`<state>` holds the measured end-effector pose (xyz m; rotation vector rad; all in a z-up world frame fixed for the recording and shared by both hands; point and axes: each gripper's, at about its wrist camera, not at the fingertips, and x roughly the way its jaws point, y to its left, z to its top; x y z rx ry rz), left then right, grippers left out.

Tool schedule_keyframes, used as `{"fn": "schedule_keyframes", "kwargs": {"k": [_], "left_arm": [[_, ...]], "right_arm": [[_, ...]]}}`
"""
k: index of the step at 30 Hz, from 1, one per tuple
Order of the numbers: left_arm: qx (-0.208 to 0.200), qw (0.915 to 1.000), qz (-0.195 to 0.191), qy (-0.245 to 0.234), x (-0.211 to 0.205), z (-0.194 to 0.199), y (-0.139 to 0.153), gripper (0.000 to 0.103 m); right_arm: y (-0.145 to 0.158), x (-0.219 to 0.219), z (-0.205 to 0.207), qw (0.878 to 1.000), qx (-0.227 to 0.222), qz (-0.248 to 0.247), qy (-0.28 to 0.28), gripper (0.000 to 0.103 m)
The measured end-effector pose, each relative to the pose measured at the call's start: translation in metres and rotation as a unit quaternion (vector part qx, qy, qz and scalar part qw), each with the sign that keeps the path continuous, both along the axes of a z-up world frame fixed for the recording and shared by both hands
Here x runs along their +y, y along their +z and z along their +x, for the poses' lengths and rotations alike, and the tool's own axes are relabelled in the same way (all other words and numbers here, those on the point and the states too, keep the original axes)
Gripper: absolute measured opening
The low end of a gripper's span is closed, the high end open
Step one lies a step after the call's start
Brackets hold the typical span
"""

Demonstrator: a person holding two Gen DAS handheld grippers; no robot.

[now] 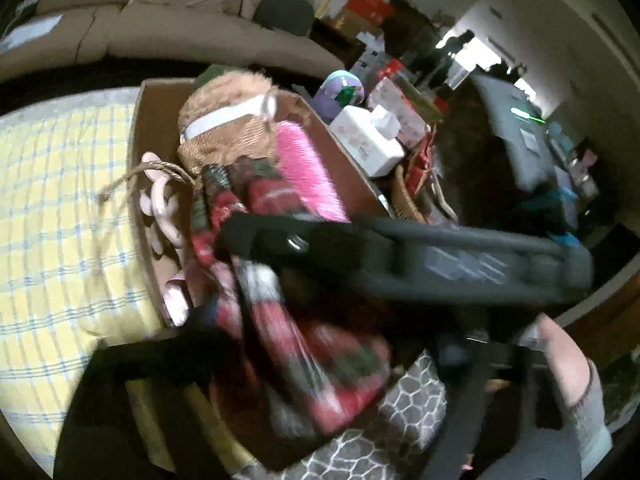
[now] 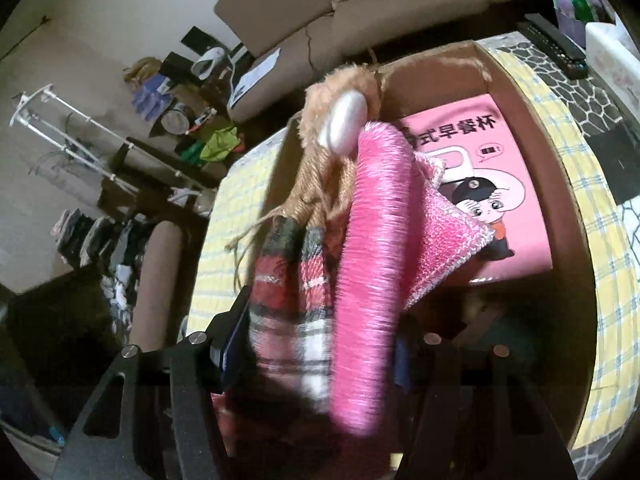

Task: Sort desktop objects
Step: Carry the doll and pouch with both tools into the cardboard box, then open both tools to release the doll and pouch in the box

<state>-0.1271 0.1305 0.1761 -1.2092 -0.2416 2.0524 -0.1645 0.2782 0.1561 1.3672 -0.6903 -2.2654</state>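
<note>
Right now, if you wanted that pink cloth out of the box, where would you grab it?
Probably at the free corner of the pink cloth hanging over the cardboard box, coming from above: it is thin, sticks out clear of the plaid cloth, and fits between two fingers.

I'm seeing a table under a yellow checked cloth carrying an open cardboard box, with a grey honeycomb-patterned mat lying beside the box and a black remote control resting on that mat.
</note>
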Motion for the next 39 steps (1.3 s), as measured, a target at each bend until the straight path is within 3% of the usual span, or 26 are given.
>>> {"fn": "schedule_keyframes", "kwargs": {"k": [1, 6, 10, 15, 21, 25, 30, 39], "left_arm": [[0.008, 0.9999, -0.011, 0.000, 0.000, 0.006, 0.004, 0.103], [0.006, 0.9999, 0.008, -0.013, -0.007, 0.022, 0.020, 0.103], [0.004, 0.9998, 0.011, -0.015, -0.012, 0.027, 0.027, 0.103], [0.018, 0.9998, -0.003, 0.002, -0.034, 0.032, 0.028, 0.103], [0.043, 0.9966, -0.066, 0.025, -0.058, 0.045, 0.014, 0.103], [0.046, 0.9953, -0.079, 0.031, -0.070, 0.058, 0.010, 0.103], [0.082, 0.9890, -0.113, 0.047, -0.086, 0.081, 0.013, 0.103], [0.093, 0.9817, -0.135, 0.098, -0.124, 0.115, -0.009, 0.103]], "right_arm": [[-0.003, 0.005, 0.000, 1.000, 0.000, 0.002, -0.002, 0.061], [-0.007, 0.013, 0.001, 0.999, -0.005, 0.032, -0.014, 0.063], [0.006, 0.034, 0.015, 0.999, 0.014, 0.016, -0.043, 0.063], [0.021, 0.042, 0.028, 0.998, 0.021, 0.030, -0.048, 0.071], [0.028, 0.022, 0.052, 0.996, 0.028, 0.075, -0.026, 0.080], [0.036, 0.003, 0.071, 0.993, 0.043, 0.111, -0.014, 0.088], [0.046, -0.020, 0.096, 0.986, 0.072, 0.150, -0.001, 0.101], [0.037, -0.047, 0.154, 0.974, 0.120, 0.188, -0.023, 0.103]]}}
